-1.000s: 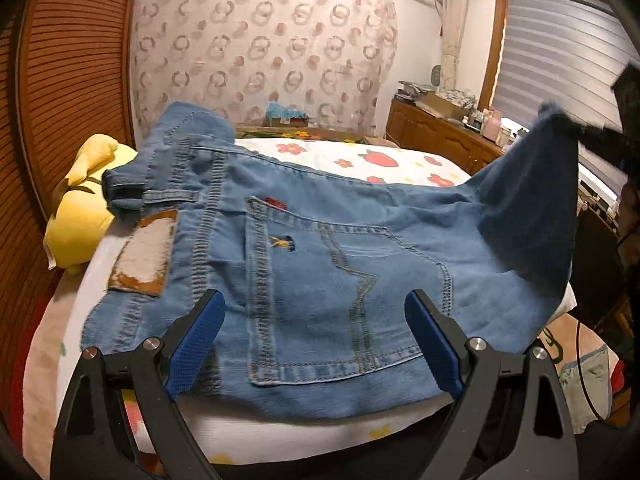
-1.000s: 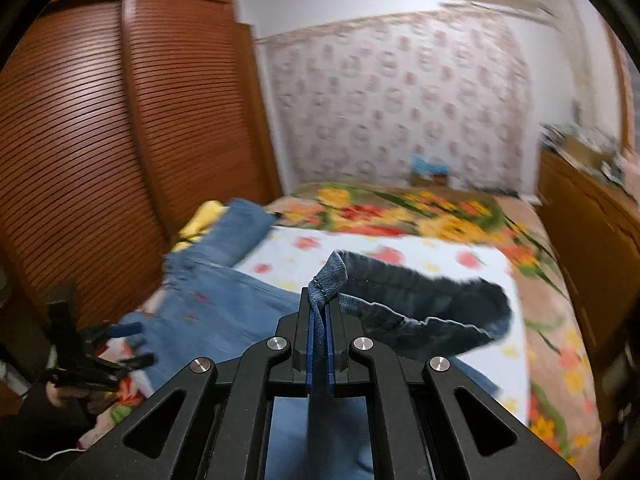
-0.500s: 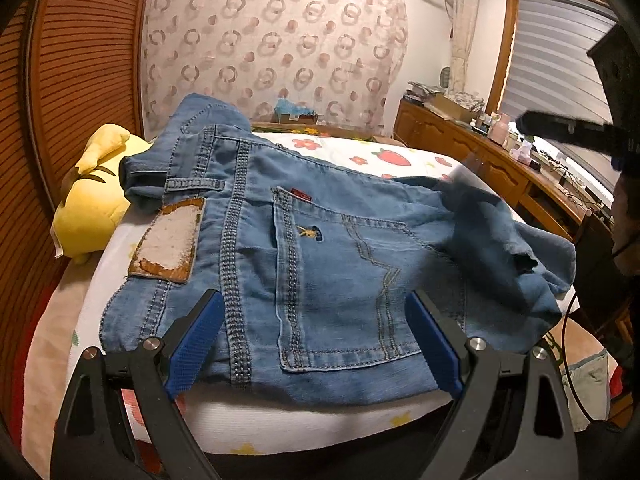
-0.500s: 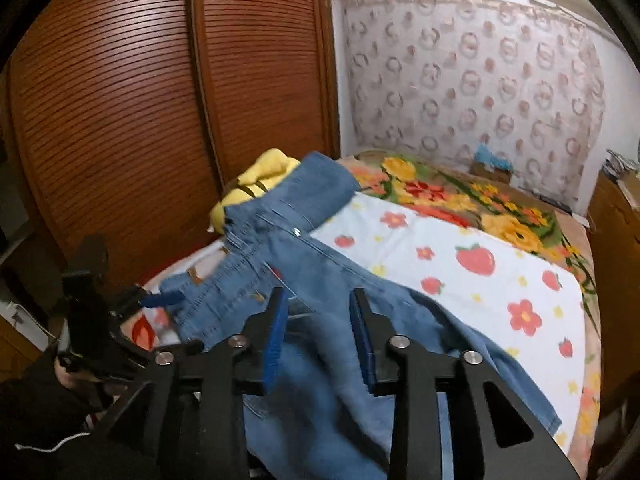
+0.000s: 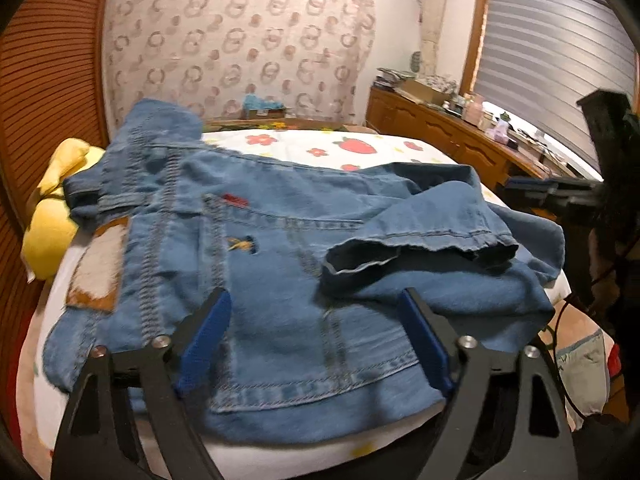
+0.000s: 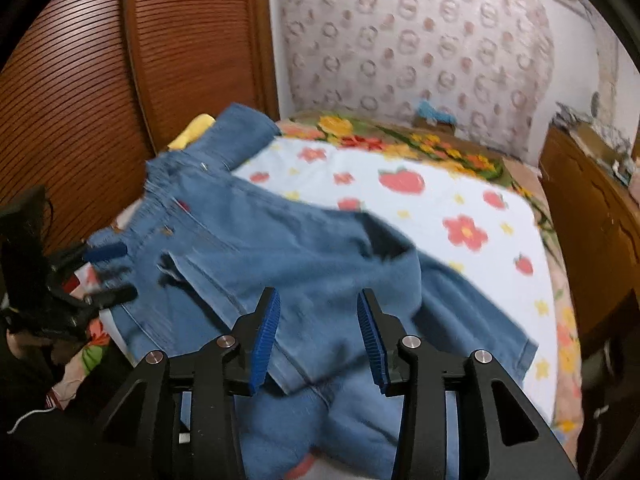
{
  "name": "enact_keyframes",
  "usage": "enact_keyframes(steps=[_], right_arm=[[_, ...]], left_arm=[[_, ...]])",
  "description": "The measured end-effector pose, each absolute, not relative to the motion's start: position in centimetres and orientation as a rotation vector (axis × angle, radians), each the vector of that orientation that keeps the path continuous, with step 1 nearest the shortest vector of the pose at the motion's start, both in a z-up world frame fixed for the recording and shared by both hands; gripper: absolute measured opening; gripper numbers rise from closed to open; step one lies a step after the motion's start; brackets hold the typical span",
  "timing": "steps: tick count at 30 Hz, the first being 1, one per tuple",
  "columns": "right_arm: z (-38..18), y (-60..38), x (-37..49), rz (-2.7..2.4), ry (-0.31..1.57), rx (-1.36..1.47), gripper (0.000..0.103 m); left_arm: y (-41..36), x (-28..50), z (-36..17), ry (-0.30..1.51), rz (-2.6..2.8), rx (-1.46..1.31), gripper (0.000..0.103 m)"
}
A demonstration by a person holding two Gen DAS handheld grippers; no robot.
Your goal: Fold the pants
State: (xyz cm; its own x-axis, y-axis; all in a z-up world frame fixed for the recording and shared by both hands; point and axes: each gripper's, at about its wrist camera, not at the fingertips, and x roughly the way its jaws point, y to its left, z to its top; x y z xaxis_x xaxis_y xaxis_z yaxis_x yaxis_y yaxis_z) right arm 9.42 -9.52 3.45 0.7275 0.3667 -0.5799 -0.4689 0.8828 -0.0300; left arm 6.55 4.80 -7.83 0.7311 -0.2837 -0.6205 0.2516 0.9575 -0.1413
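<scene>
**Ops:** What have you got in front of you?

**Me:** One pair of blue denim pants point(image 5: 256, 264), lying seat-up across the near end of the bed point(image 6: 460, 216). The waistband sits toward the wardrobe side and a leg is doubled back over the seat, its hem point(image 5: 416, 240) lying loose and rumpled on top.

**Ops:** How do you expect it to handle?

**Me:** I'd judge it heavy for cloth, and limp. Denim drapes and drags, so a lifted corner will pull the rest along. It isn't slippery or fragile. The thick seams and hems should give my jaws the firmest hold; a pinch in mid-panel would likely just bunch.

**Ops:** So where do you take it?

**Me:** With the right gripper point(image 6: 318, 340), at the folded leg's hem or the fold edge nearest me. With the left gripper point(image 5: 316, 340), near the waistband by the leather patch point(image 5: 98, 270), to pin or lift that end.

**Ops:** Jaw state?

**Me:** Both sets stand apart with nothing between them, hovering just over the fabric. I'm holding no cloth with either.

**Ops:** Count the rest.

**Me:** Two grippers. One yellow plush toy point(image 5: 52, 216) tucked beside the waistband against the wardrobe point(image 6: 100, 92). One strawberry-print sheet point(image 6: 400, 184) under the pants. One wooden dresser point(image 5: 452, 136) along the window wall, cluttered with too many small things to count.
</scene>
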Motion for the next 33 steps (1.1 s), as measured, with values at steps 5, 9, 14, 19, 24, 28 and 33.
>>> enact_keyframes(steps=[5,9,14,19,24,28,33], right_arm=[[2.4,-10.2,8.8,0.489,0.633,-0.111,0.042],[2.1,-10.1,8.2,0.483,0.651,-0.088,0.043],[1.5,-9.8,8.2,0.448,0.685,-0.080,0.049],[1.2,-10.0,8.9,0.441,0.715,-0.048,0.053],[1.1,-10.2,9.6,0.479,0.711,-0.031,0.053],[0.7,-10.9,10.7,0.485,0.706,-0.025,0.049],[1.6,-11.2,10.2,0.500,0.633,-0.043,0.007]], left_arm=[[3.6,8.2,-8.1,0.722,-0.333,-0.011,0.062],[2.4,9.6,-8.6,0.757,-0.340,0.039,0.061],[2.1,10.5,-8.8,0.767,-0.332,0.061,0.061],[1.8,10.8,-9.1,0.762,-0.339,0.078,0.059],[1.3,10.4,-8.9,0.749,-0.386,0.096,0.033],[1.1,9.8,-8.4,0.729,-0.397,0.112,0.020],[1.6,8.8,-6.8,0.689,-0.400,0.109,0.009]])
